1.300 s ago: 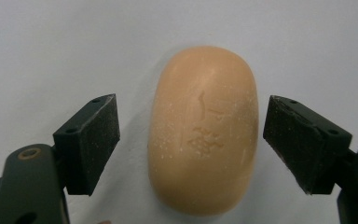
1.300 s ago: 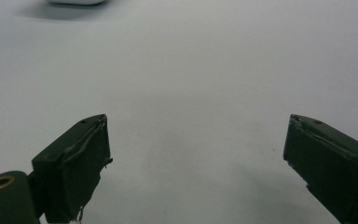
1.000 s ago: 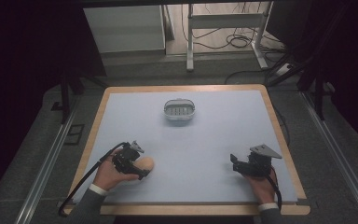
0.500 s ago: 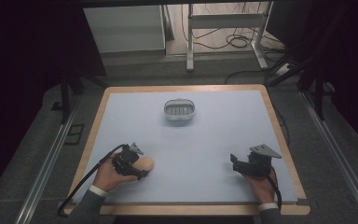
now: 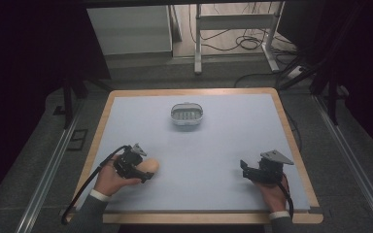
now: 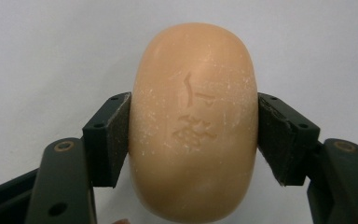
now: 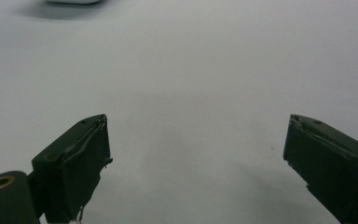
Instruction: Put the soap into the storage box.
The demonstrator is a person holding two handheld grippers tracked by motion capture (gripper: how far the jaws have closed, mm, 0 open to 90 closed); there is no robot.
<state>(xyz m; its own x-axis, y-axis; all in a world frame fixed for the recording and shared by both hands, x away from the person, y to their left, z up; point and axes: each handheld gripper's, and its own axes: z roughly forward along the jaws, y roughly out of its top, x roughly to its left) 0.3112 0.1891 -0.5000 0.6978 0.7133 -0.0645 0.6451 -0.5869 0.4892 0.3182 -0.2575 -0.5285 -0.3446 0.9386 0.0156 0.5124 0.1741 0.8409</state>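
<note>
Gripping a peach-coloured bar of soap (image 6: pixel 193 123), the left gripper (image 5: pixel 144 171) sat at the near left of the table (image 5: pixel 233 145). Its jaws had just closed, and both pads pressed the soap's sides; the bar bore a stamped mark on top. The right gripper (image 7: pixel 196 163) rested at the near right, well apart, jaws standing wide with bare tabletop between them. A small white dish (image 5: pixel 187 116) stood towards the far middle.

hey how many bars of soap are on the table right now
1. The soap lies near the table's front left, clamped in the left gripper. The dish looks empty, though its floor is hard to make out.
</note>
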